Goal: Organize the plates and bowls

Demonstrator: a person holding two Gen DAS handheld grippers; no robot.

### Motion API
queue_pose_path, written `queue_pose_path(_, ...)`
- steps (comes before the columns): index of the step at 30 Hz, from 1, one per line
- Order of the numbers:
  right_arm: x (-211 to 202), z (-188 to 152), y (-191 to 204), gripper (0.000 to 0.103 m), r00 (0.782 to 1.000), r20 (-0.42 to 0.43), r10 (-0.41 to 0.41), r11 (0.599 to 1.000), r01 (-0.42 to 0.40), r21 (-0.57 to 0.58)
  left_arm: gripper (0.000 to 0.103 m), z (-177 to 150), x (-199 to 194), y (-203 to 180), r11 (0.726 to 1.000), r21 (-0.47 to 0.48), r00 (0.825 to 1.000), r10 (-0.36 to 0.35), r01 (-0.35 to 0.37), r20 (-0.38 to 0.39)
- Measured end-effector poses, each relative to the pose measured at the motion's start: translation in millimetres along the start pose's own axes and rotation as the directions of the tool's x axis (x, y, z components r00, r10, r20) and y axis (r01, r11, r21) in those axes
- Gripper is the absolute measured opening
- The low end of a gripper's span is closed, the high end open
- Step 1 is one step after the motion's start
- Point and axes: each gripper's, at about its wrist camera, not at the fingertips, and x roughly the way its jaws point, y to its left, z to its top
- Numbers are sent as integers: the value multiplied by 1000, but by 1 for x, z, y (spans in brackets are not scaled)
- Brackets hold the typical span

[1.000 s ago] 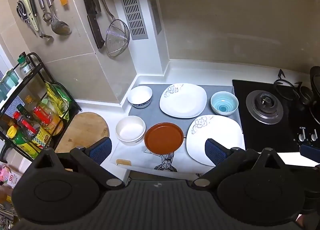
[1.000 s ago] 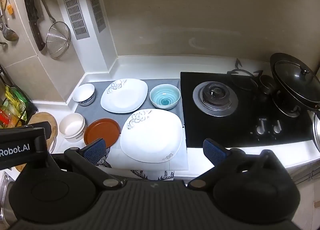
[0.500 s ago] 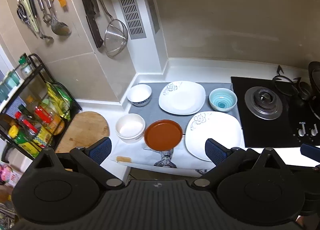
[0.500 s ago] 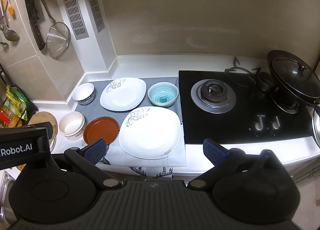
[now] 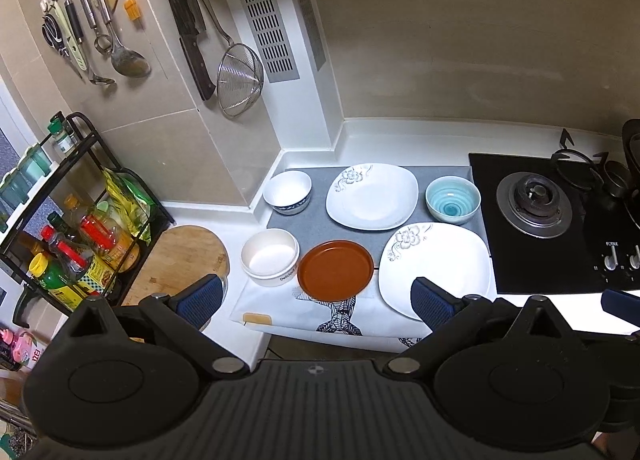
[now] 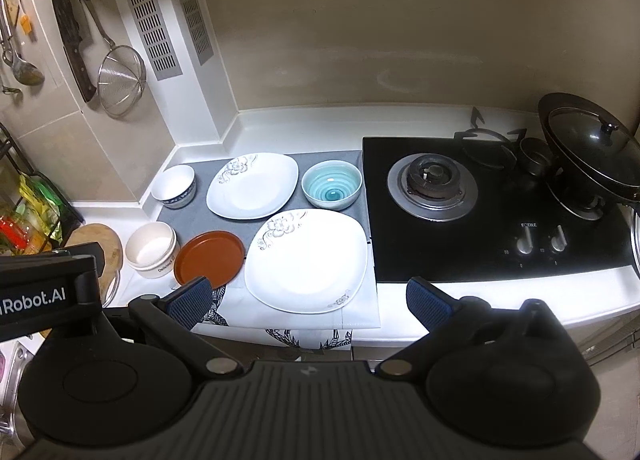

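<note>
Left gripper [image 5: 316,302] wide apart, empty; brown plate [image 5: 335,270] just ahead

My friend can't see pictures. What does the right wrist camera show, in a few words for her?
Two white flowered plates, a brown plate and three bowls sit on a kitchen counter beside a black stove. The open right gripper hovers in front, holding nothing.
</note>
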Motion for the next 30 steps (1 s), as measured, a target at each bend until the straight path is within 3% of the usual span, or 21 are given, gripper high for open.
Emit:
queue_pose_path(11,1,2,-5,103,1000,0,8,1000,-8,1,101,-1,-3,-8,1000,4,999,26,-26,20)
queue_pose_path(30,18,12,-2,103,998,-25,52,998,-52,-24,101,4,9,-4,998,-29,999,49,-50,-19)
